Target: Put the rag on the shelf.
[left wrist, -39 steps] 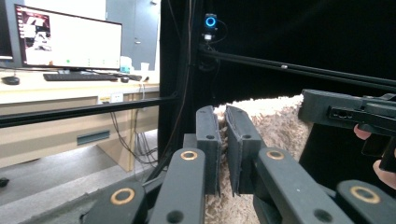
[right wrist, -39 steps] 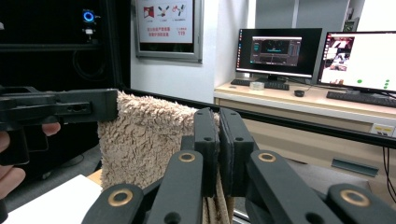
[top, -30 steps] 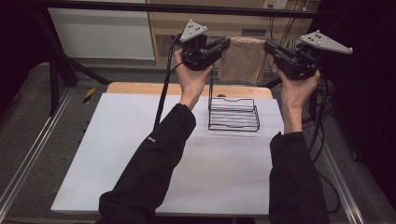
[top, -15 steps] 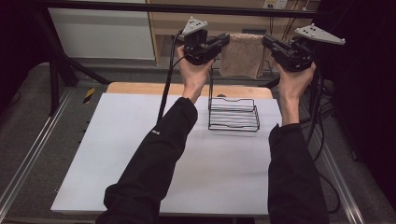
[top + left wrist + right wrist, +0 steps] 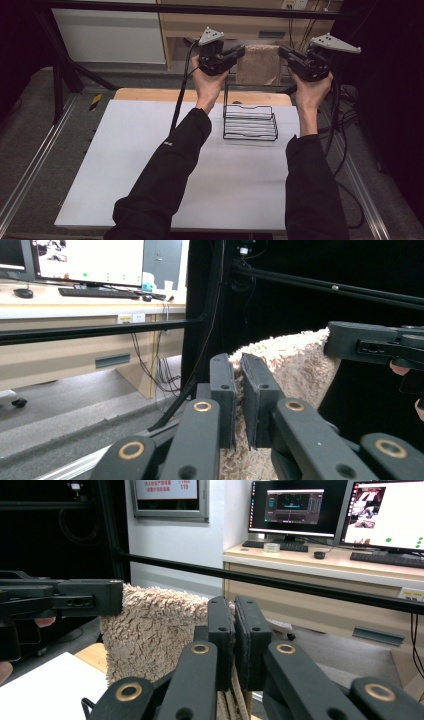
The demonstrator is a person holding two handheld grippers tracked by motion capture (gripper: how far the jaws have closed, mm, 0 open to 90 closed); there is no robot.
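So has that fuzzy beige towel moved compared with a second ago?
Yes. In the high view the towel, stretched between the left gripper and right gripper, has come down toward the wire rack standing under it.

Showing grey carpeted floor (image 5: 30, 145) along the left of the frame, a white cabinet front (image 5: 107, 37) sitting upper left. Glowing at upper right, monitors (image 5: 295, 510) standing on a pale wooden desk (image 5: 320, 562); black curtain (image 5: 390, 125) darkening the right edge.

I have both forearms stretched forward and raised, hands level with each other. My left claw (image 5: 239, 51) points right, my right claw (image 5: 283, 51) points left, tips facing, jaws clamped nearly together.
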